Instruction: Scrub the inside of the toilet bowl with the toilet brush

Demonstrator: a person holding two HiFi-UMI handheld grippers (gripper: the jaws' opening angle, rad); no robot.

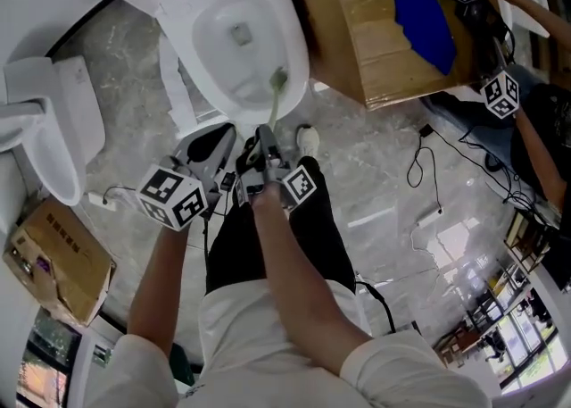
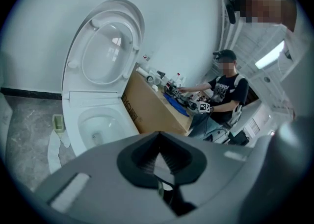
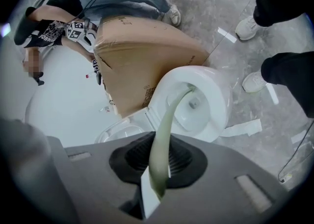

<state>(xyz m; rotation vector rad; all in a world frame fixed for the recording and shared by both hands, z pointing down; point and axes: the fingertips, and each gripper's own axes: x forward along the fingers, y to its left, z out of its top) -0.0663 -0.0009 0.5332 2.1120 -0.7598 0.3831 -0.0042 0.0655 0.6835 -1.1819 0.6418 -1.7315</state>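
The white toilet bowl (image 1: 183,49) stands open ahead of me with its lid raised, and it also shows as the toilet bowl (image 3: 221,100) in the right gripper view. My right gripper (image 1: 265,143) is shut on the pale green handle of the toilet brush (image 1: 274,104). The brush head rests at the bowl's near rim, just inside it. In the right gripper view the toilet brush (image 3: 164,135) curves from the right gripper (image 3: 158,161) down into the bowl. My left gripper (image 1: 221,143) hangs beside the right one, short of the bowl. The left gripper (image 2: 158,157) is shut, with nothing between its jaws.
A brown cardboard box (image 1: 375,31) with a blue cloth (image 1: 424,13) stands tight against the toilet's right side. A seated person (image 1: 535,129) works beyond it. Another white toilet (image 1: 45,129) and a small box (image 1: 58,259) are at left. Cables (image 1: 428,156) lie on the marble floor.
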